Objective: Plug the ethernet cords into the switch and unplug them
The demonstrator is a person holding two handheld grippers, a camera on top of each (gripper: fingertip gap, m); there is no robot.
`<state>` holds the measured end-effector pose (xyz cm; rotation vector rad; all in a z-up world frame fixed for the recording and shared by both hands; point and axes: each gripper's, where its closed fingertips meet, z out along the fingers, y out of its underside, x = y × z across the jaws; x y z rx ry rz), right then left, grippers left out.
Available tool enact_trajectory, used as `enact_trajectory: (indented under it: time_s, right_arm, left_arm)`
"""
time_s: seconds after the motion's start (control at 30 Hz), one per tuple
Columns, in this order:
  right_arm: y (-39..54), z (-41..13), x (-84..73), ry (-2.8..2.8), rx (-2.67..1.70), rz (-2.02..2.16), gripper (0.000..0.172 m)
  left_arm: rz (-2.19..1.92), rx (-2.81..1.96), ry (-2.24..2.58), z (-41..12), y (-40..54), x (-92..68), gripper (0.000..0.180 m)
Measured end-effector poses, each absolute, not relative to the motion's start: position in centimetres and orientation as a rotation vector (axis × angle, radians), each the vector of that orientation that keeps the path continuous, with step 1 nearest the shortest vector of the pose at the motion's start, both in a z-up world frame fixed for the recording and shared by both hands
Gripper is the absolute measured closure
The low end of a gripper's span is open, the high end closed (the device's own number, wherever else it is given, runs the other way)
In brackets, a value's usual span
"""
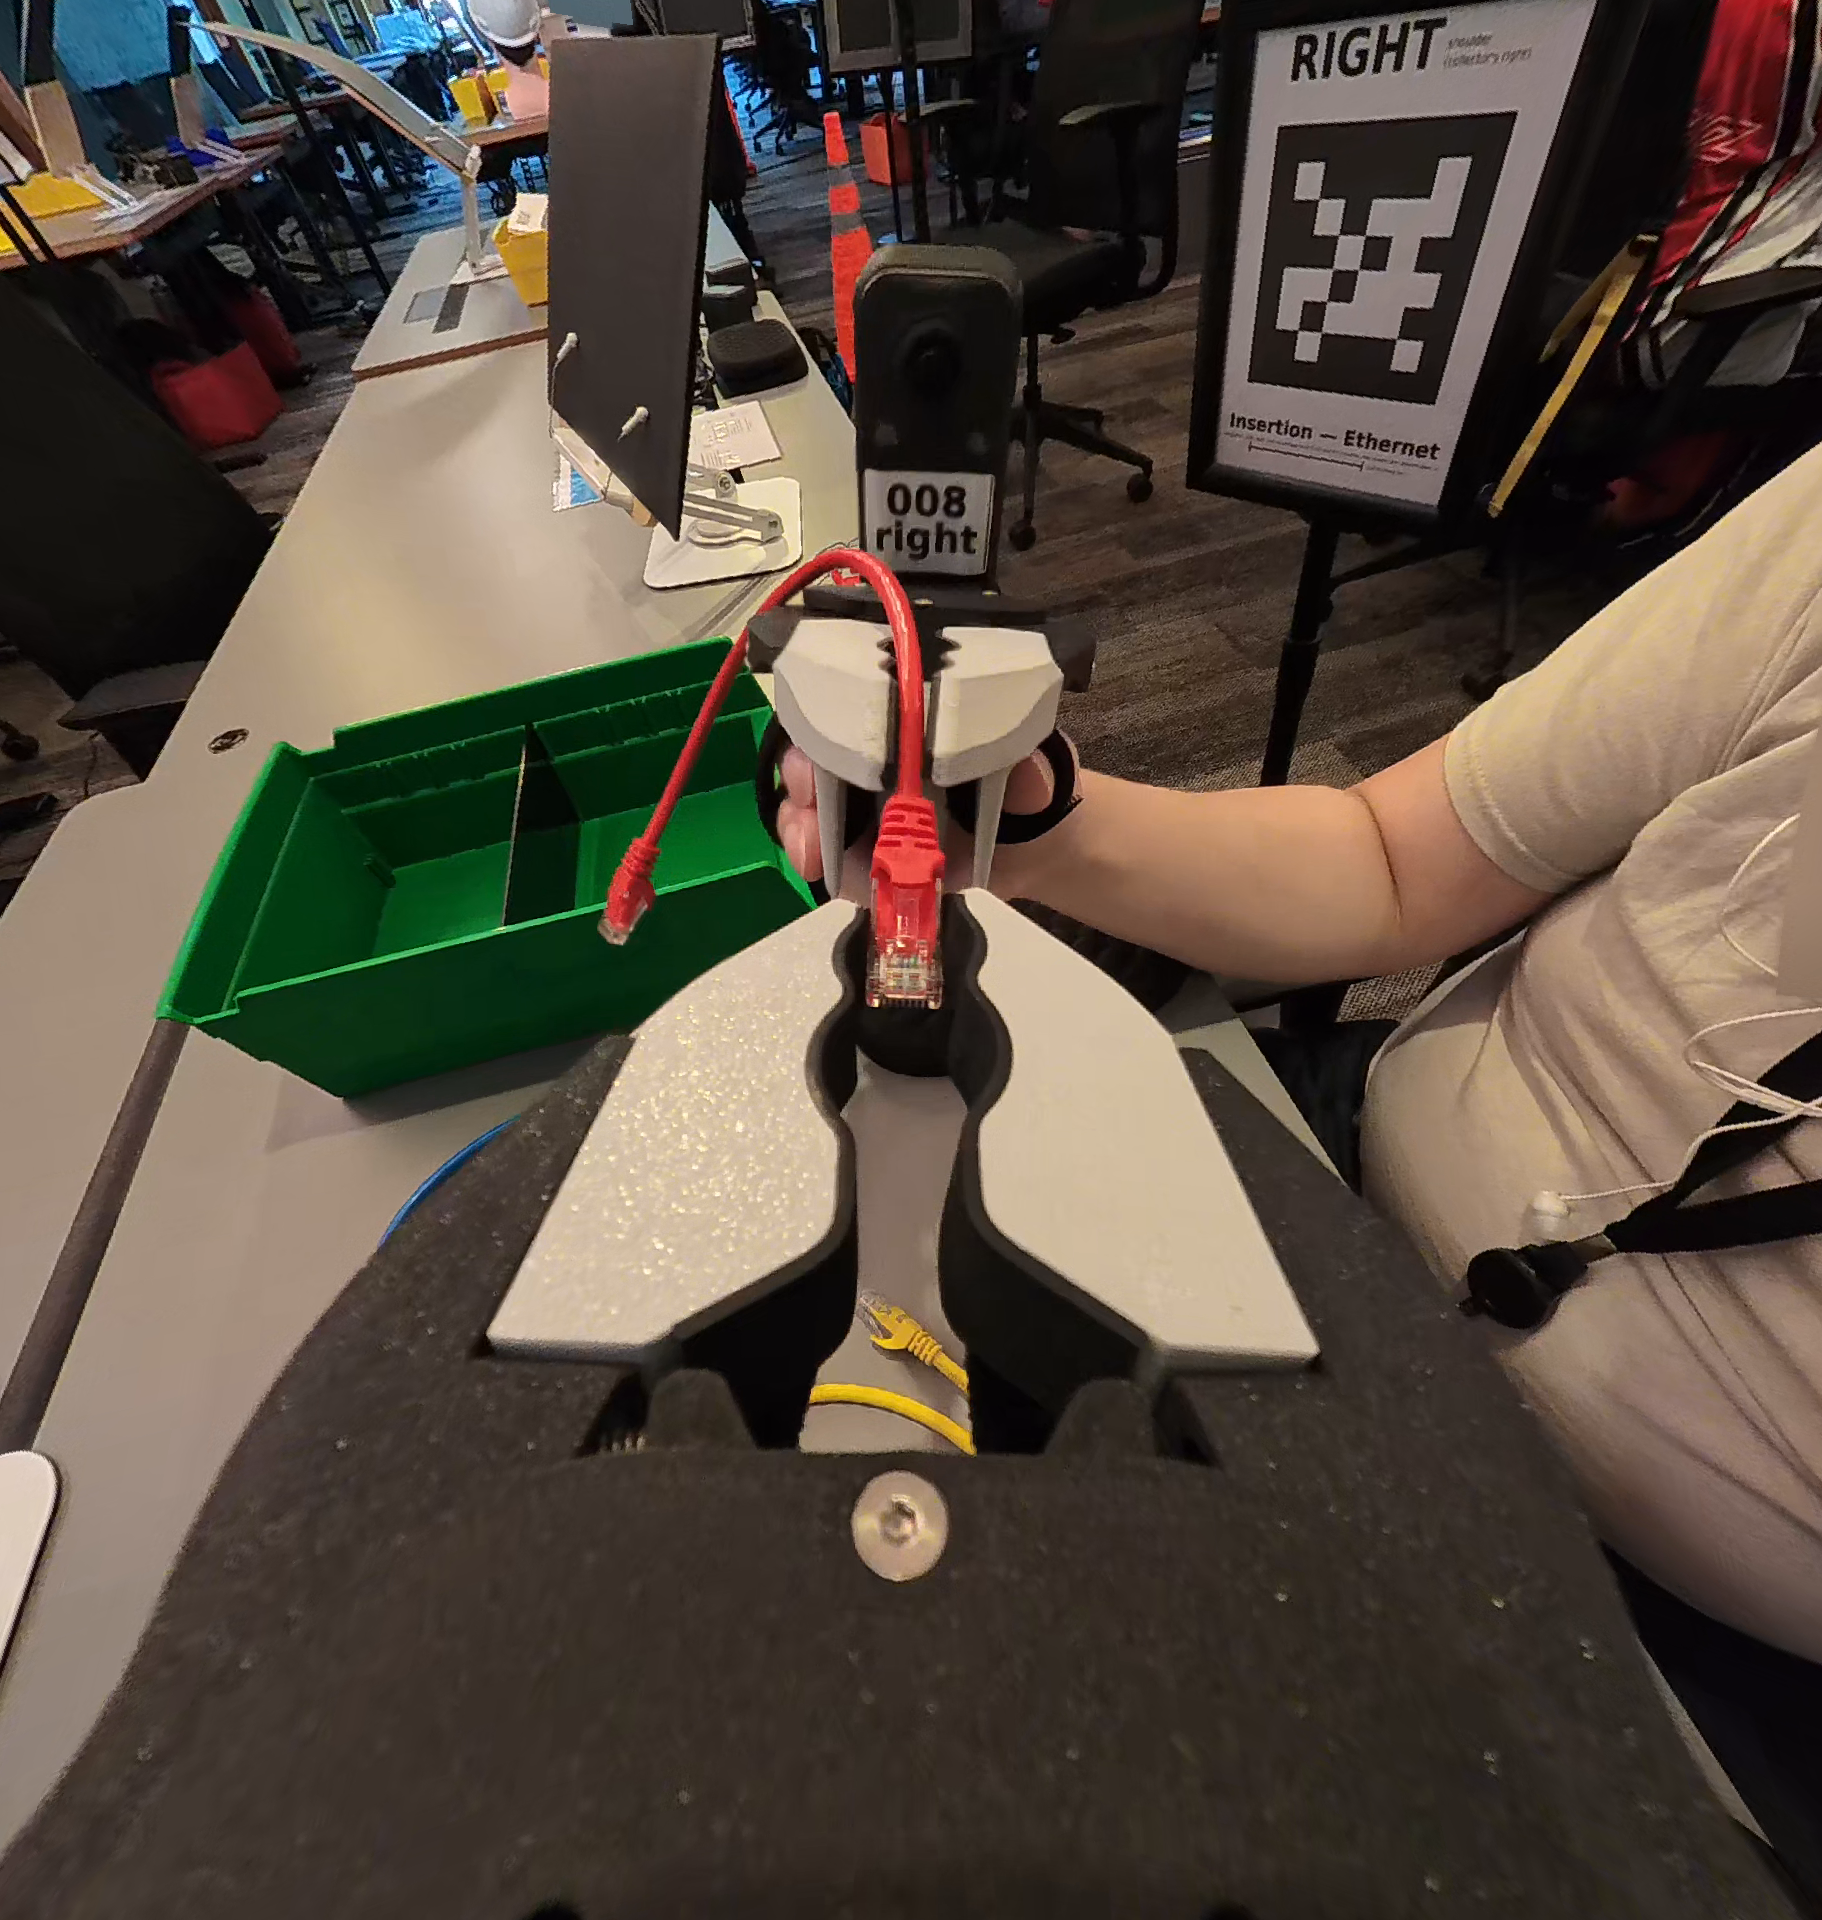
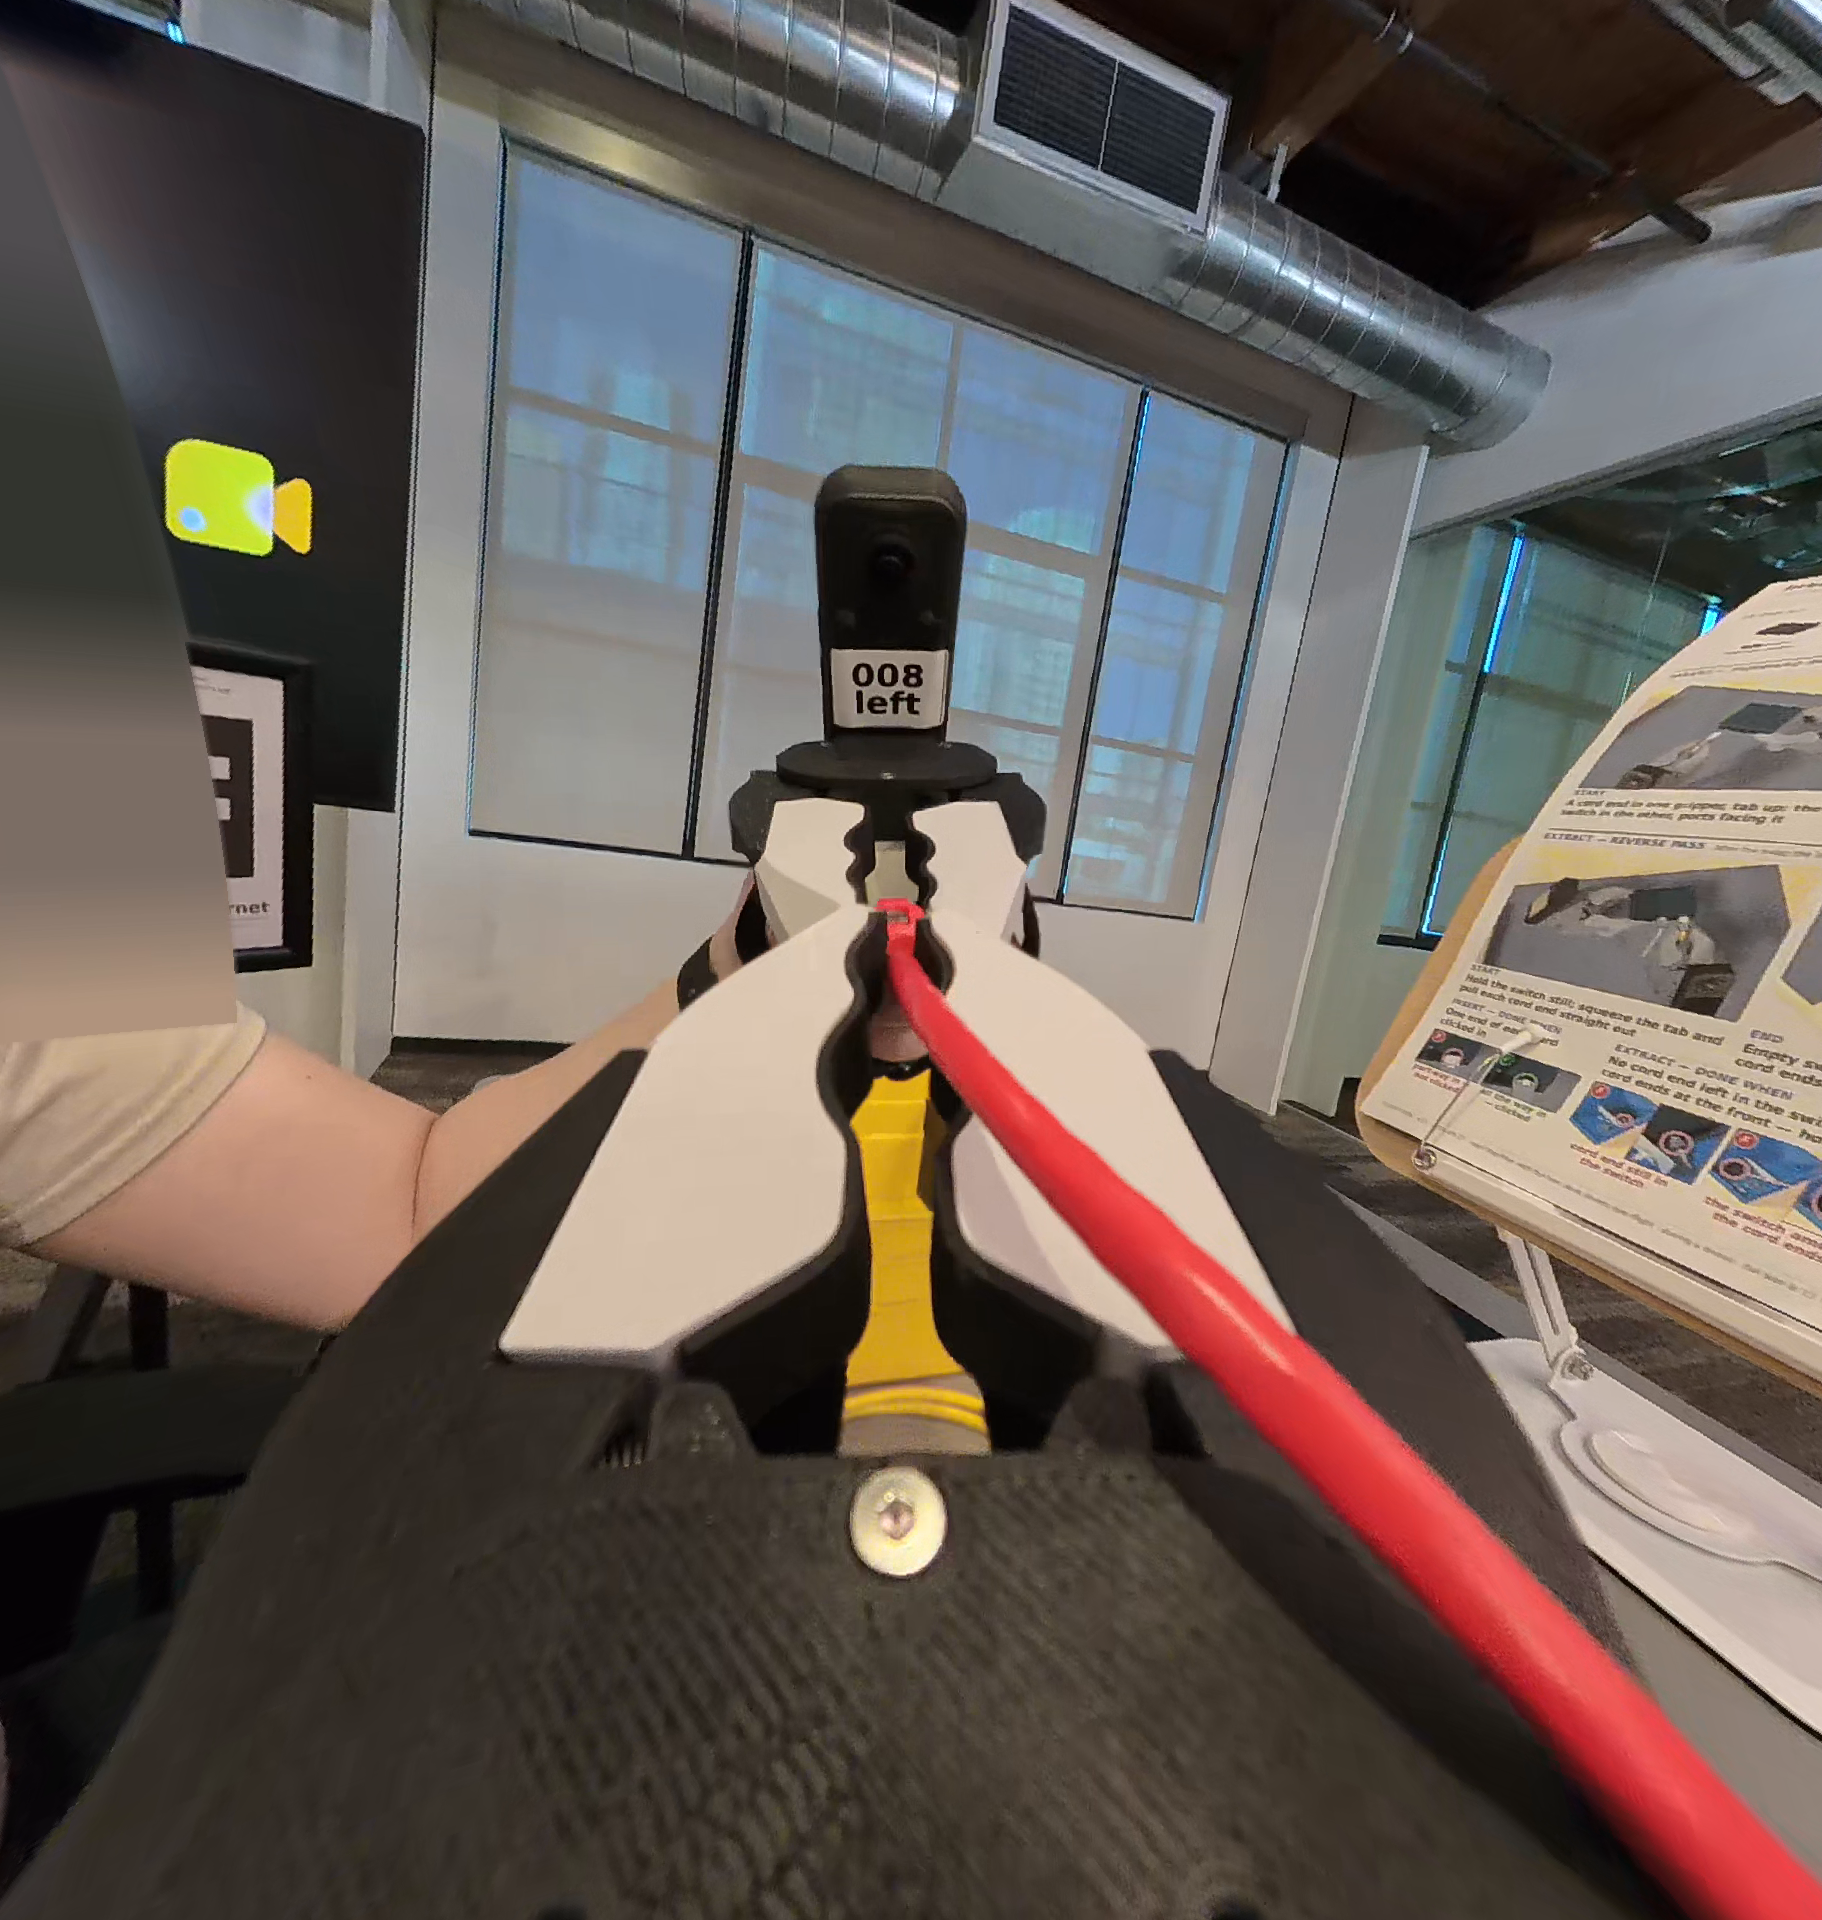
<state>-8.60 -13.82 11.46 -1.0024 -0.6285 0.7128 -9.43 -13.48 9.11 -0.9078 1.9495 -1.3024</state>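
Left wrist view: red cord (image 1: 908, 727) clamped (both tongs).

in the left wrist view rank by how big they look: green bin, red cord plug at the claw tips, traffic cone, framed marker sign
1. green bin
2. framed marker sign; near the bin in apparent size, so the top two are unsure
3. traffic cone; far off, so it looks small
4. red cord plug; close to the camera, yet smallest

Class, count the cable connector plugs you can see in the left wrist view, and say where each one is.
3. One red plug sits between the left gripper's fingertips; another red plug dangles before the green plastic bin; a yellow plug lies beneath the gripper. Others may be hidden.
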Motion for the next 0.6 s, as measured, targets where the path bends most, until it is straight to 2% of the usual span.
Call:
enact_trajectory:
  time_s: [0.6]
  right_arm:
    - [-13.6, 9.9, -8.2, -0.693, -1.145, 0.637, 0.166]
  left_arm:
    - [-1.257, -0.947, 2.008, 7.5, -13.5, -8.8, 0.168]
